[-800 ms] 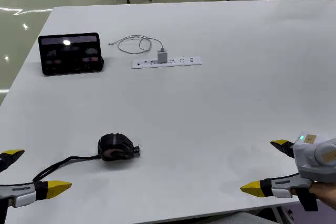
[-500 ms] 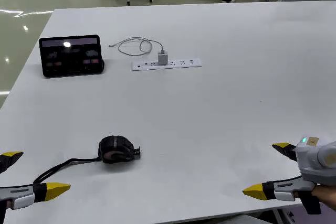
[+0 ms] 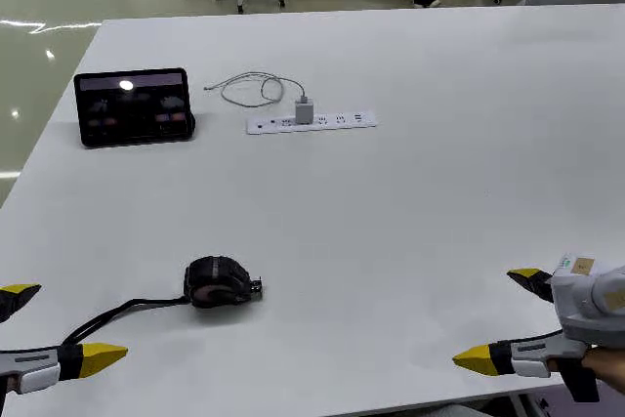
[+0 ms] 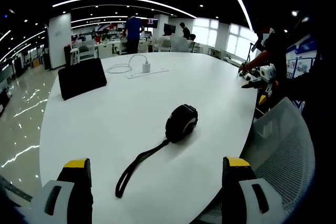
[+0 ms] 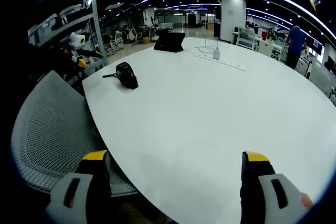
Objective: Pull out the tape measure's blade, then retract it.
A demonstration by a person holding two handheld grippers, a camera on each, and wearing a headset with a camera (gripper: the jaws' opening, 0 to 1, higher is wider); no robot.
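Note:
A black tape measure point(image 3: 219, 282) lies on the white table point(image 3: 391, 202) with its black wrist strap point(image 3: 117, 312) trailing toward the lower left. The blade is inside the case. My left gripper point(image 3: 44, 327) is open at the table's near left edge, just short of the strap's end. The left gripper view has the tape measure point(image 4: 181, 121) ahead between my yellow fingertips point(image 4: 77, 163), strap point(image 4: 137, 163) nearest. My right gripper point(image 3: 508, 324) stands open at the near right edge, far from the tape measure point(image 5: 126, 74), with nothing between its fingers.
A dark tablet point(image 3: 134, 105) stands at the far left of the table. A white power strip point(image 3: 311, 122) with a plugged charger and coiled cable point(image 3: 250, 88) lies behind the middle. A grey mesh chair point(image 5: 50, 129) sits at the near edge. Office chairs stand beyond the table.
Nothing has been taken hold of. The picture has shifted slightly down, which is the head camera moving; both grippers and the tape measure keep their places.

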